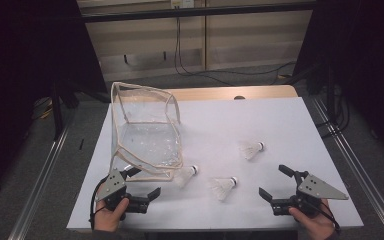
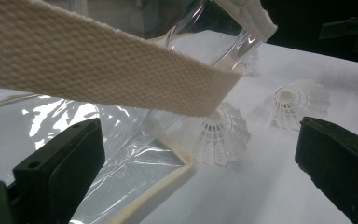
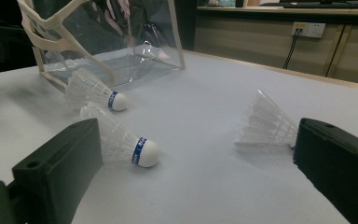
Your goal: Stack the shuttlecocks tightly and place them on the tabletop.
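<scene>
Black jaws of the right gripper [image 1: 278, 183] stand wide and empty, the left gripper [image 1: 141, 183] likewise. Nearest, between them, lies a white shuttlecock [image 1: 223, 187]; take it by the cork. Beyond the left gripper, the clear bag [image 1: 145, 131] gapes.

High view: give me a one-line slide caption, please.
Two open hand-held grippers, left and right, flank three shuttlecocks beside a clear bag on a white table.
</scene>
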The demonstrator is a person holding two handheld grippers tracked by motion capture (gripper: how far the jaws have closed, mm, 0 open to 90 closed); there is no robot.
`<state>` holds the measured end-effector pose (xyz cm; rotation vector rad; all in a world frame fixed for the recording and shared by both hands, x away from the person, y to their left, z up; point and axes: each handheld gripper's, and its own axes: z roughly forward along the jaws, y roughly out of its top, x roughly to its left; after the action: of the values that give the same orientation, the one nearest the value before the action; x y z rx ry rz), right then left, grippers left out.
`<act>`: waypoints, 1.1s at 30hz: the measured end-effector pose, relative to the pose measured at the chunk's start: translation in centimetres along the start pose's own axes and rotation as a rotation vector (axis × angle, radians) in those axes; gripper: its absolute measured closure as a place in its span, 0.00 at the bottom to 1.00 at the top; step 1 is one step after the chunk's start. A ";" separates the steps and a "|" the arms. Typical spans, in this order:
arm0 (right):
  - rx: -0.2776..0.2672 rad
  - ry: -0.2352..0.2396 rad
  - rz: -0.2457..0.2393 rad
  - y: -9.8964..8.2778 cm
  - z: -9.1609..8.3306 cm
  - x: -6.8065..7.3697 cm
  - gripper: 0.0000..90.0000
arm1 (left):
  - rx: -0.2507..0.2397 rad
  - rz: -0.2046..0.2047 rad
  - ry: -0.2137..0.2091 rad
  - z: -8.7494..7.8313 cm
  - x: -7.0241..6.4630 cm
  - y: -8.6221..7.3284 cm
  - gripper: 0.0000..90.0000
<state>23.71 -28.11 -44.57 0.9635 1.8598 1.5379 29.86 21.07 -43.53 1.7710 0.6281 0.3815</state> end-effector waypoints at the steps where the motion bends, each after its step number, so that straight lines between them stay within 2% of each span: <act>1: 0.002 -0.001 -0.001 0.0 0.0 0.0 0.01 | 0.003 0.000 0.000 0.0 0.0 0.0 0.01; 7: 0.002 0.002 -0.002 0.0 0.0 0.0 0.01 | -0.005 -0.011 -0.006 0.1 -0.1 0.0 0.01; 19: 0.005 -0.002 -0.010 0.0 0.0 0.1 0.00 | 0.017 0.001 -0.046 0.8 -0.8 0.2 0.02; 20: 0.005 -0.002 -0.009 0.0 0.0 0.1 0.00 | 0.017 -0.010 -0.052 0.9 -0.9 0.2 0.02; 24: 0.005 -0.008 -0.011 0.0 0.0 0.0 0.00 | 0.030 -0.007 -0.060 1.1 -1.0 0.2 0.02; 29: 0.005 -0.013 -0.009 0.0 0.0 0.0 0.00 | 0.029 -0.026 -0.071 1.4 -1.4 0.4 0.03; 33: 0.004 -0.013 -0.010 0.1 0.0 0.0 0.00 | 0.038 -0.042 -0.065 1.7 -1.7 0.5 0.03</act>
<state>23.69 -28.08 -44.49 0.9623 1.8562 1.5192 29.56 18.69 -43.44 1.7965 0.6284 0.2837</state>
